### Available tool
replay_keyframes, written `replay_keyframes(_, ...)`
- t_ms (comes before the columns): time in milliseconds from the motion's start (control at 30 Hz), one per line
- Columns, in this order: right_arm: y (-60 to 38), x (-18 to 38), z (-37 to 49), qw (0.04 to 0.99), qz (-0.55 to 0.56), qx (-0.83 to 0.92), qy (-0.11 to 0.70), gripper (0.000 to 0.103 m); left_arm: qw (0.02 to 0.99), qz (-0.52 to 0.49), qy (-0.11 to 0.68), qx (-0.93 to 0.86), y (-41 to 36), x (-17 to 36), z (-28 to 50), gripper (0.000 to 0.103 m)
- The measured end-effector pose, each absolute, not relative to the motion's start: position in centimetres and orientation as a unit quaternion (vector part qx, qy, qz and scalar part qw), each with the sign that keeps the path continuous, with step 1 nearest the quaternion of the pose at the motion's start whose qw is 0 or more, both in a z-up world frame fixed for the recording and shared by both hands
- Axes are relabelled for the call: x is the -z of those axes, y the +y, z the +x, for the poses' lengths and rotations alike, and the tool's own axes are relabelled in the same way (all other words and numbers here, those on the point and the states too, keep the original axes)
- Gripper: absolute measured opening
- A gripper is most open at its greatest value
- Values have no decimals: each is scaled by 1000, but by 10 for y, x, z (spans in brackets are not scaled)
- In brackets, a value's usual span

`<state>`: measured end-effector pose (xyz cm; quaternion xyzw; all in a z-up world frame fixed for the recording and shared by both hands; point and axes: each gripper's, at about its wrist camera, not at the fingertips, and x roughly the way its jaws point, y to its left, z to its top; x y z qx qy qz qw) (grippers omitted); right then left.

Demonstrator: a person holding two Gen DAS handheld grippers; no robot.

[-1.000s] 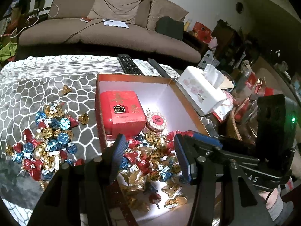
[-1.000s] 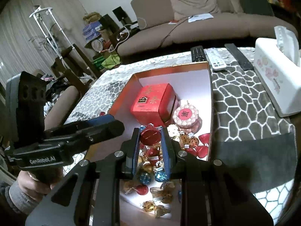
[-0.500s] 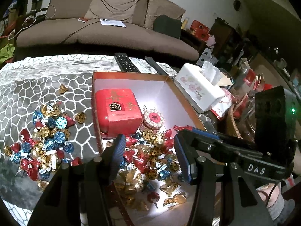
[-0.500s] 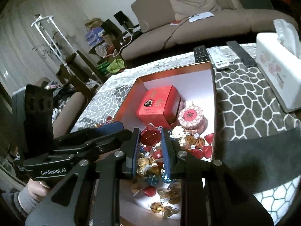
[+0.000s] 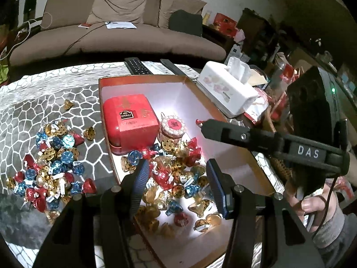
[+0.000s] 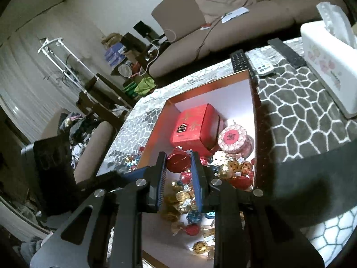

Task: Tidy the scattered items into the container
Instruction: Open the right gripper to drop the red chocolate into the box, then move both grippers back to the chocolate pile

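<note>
right claw [image 6: 178, 165]: clamped on a red foil candy [image 6: 177, 162], held in the air above the box, over the candy heap inside
left claw [image 5: 176, 178]: jaws parted, nothing between the pads, hovering over the near end of the box
sofa [image 5: 125, 33]: brown, behind the surface, papers and a cable on the seat
surface [image 5: 33, 102]: covered with grey cloth in a white cell pattern
box [image 5: 104, 134]: open container, red rim, white inside, in the middle of the surface
tissue box [image 5: 225, 91]: white, floral print, on the surface right of the box, apart from it
red tin [image 5: 129, 120]: inside the box, far left part, against the left wall
remotes [image 5: 137, 65]: lying just behind the box's far wall
round jar [image 5: 173, 127]: pink patterned lid, inside the box, just right of the red tin
loose candies [image 5: 51, 165]: red, blue and gold foil pile on the cloth left of the box, still outside it
candies in box [image 5: 178, 178]: heap of the same foil pieces in the near half
single gold candy [image 5: 68, 105]: alone on the cloth, beyond the loose pile
</note>
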<state>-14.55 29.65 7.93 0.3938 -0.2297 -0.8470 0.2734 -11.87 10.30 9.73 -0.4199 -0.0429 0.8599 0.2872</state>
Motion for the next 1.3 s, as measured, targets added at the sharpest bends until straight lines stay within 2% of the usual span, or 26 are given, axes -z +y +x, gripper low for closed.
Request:
replay_keyframes(500, 284, -77, -161, 269, 379, 849, -252, 24, 305, -423, -6, -853, 108, -95, -105, 53)
replay_keyframes(933, 300, -89, -147, 253, 379, 855, -246, 24, 291, -426, -20, -857, 108, -94, -110, 53)
replay_keyframes(1100, 307, -96, -136, 244, 384, 861, -227, 24, 286, -430, -22, -856, 108, -96, -106, 53)
replay_keyframes(1300, 306, -126, -96, 208, 379, 890, -142, 24, 272, -405, -38, -872, 77, -122, -81, 53)
